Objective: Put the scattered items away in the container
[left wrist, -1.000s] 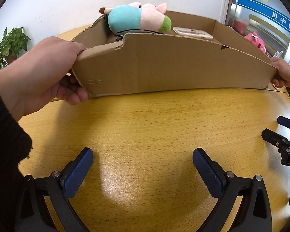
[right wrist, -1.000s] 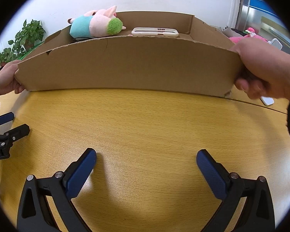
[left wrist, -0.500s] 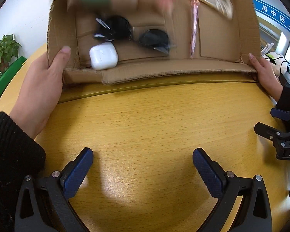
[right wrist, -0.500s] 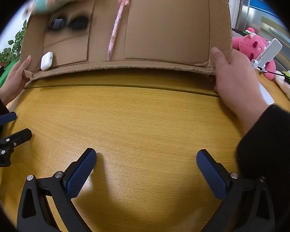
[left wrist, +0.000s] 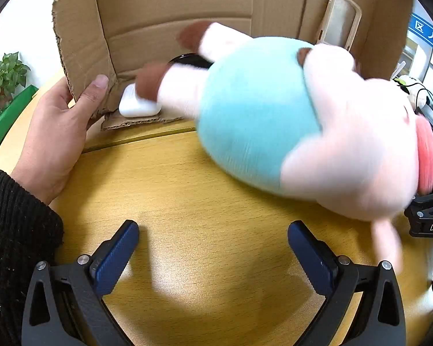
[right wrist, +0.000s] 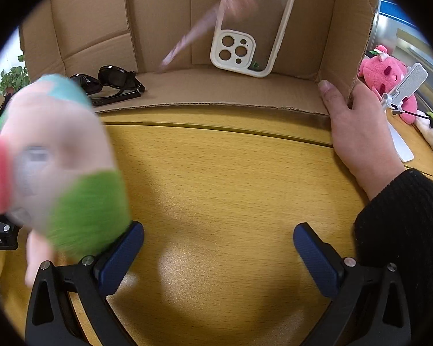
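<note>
A cardboard box (left wrist: 170, 5) is tipped toward me on the wooden table, held at both ends by bare hands (left wrist: 57, 121) (right wrist: 358, 132). A plush pig (left wrist: 274, 121) in a blue shirt tumbles out, blurred; it also shows in the right wrist view (right wrist: 54, 155). A white earbud case (left wrist: 137, 105) lies at the box's lip. Black sunglasses (right wrist: 109, 85), a phone case (right wrist: 251, 26) and a blurred pink pen (right wrist: 199, 34) are in the box. My left gripper (left wrist: 213, 248) and right gripper (right wrist: 218, 248) are open and empty on the table.
A potted plant (left wrist: 3, 77) stands at the far left. A pink plush (right wrist: 386, 83), a small white stand (right wrist: 404, 86) and cables lie at the right behind the box. The other gripper's black body (left wrist: 430, 219) sits at the right edge.
The box has tipped further over toward me. The plush pig has fallen out onto the table, and the pen and phone case are sliding down. Both grippers stayed still.
</note>
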